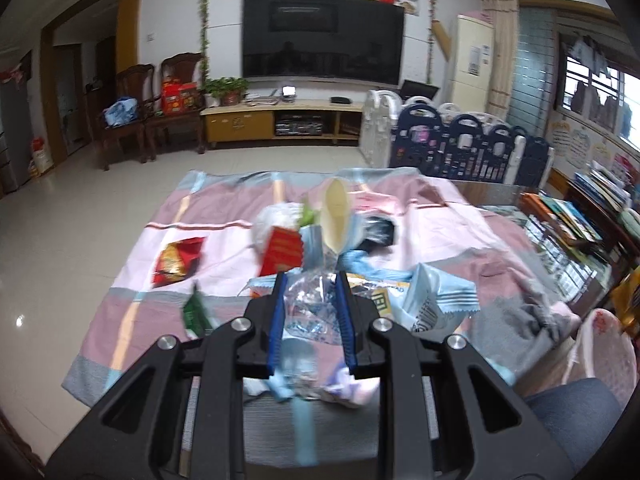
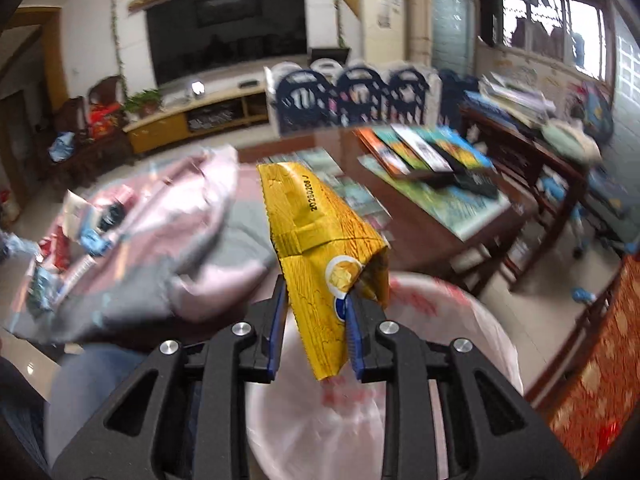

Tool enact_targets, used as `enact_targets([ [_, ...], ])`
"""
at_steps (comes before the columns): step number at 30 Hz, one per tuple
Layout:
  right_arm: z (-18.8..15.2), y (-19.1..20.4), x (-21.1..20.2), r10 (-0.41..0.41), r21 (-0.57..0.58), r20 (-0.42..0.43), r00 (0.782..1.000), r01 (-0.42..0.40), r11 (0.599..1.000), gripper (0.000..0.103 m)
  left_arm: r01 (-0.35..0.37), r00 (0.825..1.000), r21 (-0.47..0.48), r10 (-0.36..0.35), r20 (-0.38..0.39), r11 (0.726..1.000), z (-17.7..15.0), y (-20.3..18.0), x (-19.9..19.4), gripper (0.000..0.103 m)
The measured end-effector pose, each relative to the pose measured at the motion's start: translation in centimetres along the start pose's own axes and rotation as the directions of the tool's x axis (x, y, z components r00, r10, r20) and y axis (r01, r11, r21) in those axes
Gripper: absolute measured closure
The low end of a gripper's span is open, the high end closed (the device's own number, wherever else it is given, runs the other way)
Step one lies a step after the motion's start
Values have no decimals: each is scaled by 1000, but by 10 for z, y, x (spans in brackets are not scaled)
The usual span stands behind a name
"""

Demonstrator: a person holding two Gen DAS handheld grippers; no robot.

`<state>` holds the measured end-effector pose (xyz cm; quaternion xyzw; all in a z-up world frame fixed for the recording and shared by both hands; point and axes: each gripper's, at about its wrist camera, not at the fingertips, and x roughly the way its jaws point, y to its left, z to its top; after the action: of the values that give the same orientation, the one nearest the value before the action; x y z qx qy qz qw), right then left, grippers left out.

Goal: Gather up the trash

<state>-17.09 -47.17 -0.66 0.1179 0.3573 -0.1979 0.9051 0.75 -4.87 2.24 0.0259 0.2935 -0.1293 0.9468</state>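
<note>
Right wrist view: the right hand-held gripper [image 2: 316, 312] has its jaws a little apart with a yellow snack bag [image 2: 324, 252] between them. Only one pad [image 2: 354, 330] seems to touch the bag, so the hold looks loose. The bag's long side runs from 6 o'clock up to 12 o'clock. Right under it, at 6 o'clock, sits the pink trash bag [image 2: 452, 312] with its mouth open, so the bag should drop straight in. In the left wrist view, the left hand-held gripper [image 1: 310, 312] is squeezed on a clear crinkly wrapper [image 1: 308, 300]. More trash lies farther off on the pink cloth [image 1: 224, 240], and a red snack bag [image 1: 176, 260] is at 10 o'clock.
</note>
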Motion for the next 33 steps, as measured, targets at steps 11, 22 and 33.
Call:
enact_targets([
  [11,-28,-58,-37,-74,180,62,995,62,982,31,423,905,183,-403,-140,887,-2,-241,-34,78],
  [22,20,-40,-103,-59,167,246,967,18,986,20,499,854,226,-432,-288,836,-34,-361,-20,24],
  [33,24,135,-44,271,-70,125,954,-264,962,20,130,992,36,-129,-14,991,12,-125,-42,8],
])
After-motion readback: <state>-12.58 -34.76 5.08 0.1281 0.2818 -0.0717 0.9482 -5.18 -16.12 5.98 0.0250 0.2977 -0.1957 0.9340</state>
